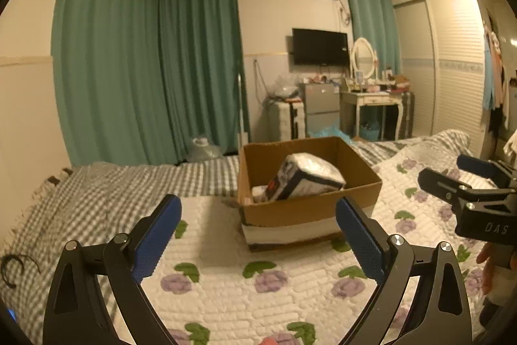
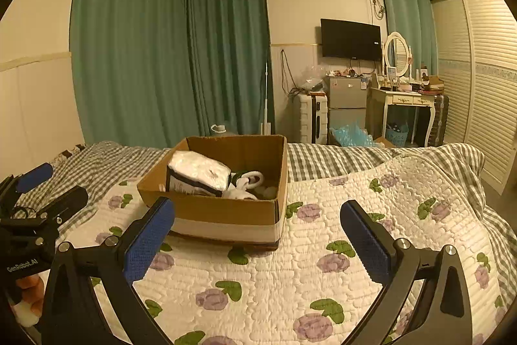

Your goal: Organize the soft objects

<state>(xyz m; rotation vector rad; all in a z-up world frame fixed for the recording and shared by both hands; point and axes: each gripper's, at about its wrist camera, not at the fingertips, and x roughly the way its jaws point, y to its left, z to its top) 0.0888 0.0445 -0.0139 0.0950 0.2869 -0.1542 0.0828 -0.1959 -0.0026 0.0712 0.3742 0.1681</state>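
An open cardboard box [image 1: 310, 206] [image 2: 226, 209] stands on the flowered quilt on the bed. Inside it a plastic-wrapped white pack with a dark printed end [image 1: 307, 177] [image 2: 197, 173] leans tilted, beside white and green soft items [image 2: 248, 183]. My left gripper [image 1: 258, 235] is open and empty, above the quilt in front of the box. My right gripper [image 2: 258, 235] is open and empty, also short of the box. Each gripper shows at the edge of the other's view: the right one [image 1: 465, 180], the left one [image 2: 42, 193].
The flowered quilt [image 2: 323, 280] lies over a grey checked blanket [image 1: 97, 199]. A black hair tie [image 1: 13, 270] lies on the blanket at far left. An orange and white soft thing [image 2: 29, 299] sits at lower left. Curtains, fridge, dressing table and wardrobe stand beyond the bed.
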